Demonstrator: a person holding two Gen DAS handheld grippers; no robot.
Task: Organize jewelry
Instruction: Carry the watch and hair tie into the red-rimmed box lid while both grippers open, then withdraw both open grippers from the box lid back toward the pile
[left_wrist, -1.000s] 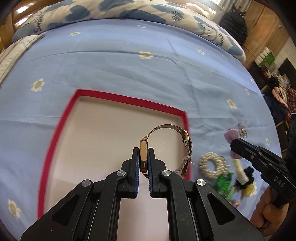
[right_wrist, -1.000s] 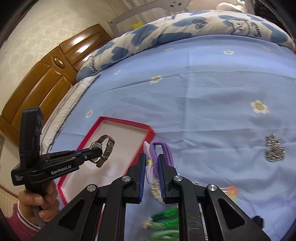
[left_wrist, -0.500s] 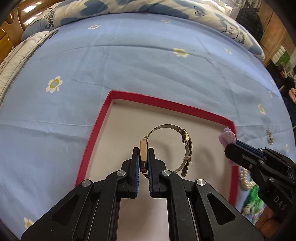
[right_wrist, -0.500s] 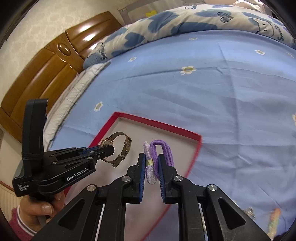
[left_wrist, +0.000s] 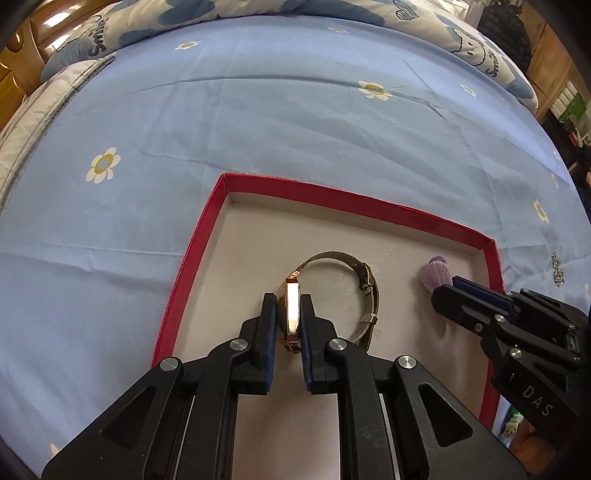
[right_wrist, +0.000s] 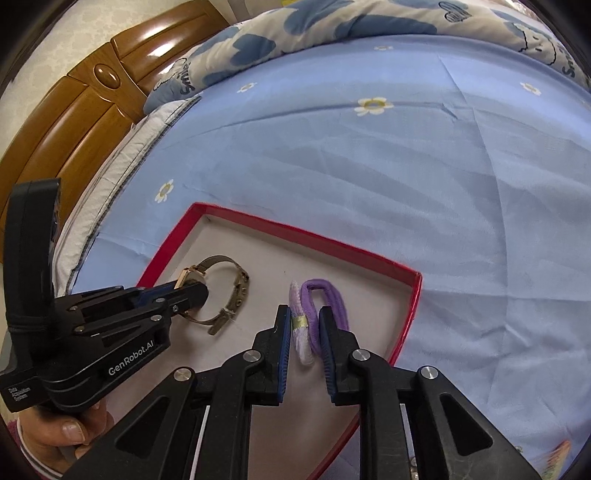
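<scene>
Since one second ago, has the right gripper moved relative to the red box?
Yes. The right gripper, with the purple hair ties, came from beside the red box to over its floor.

Left tool (left_wrist: 289, 325) opening, right tool (right_wrist: 303, 328) opening, both angled downward

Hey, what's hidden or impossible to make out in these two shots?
- Watch dial: left wrist view shows it edge-on between the left tool pads.
- Silver trinket on the sheet: too small, near the right rim.
- Items beyond the red tray: blurred, cut off at the right wrist view's bottom corner.
</scene>
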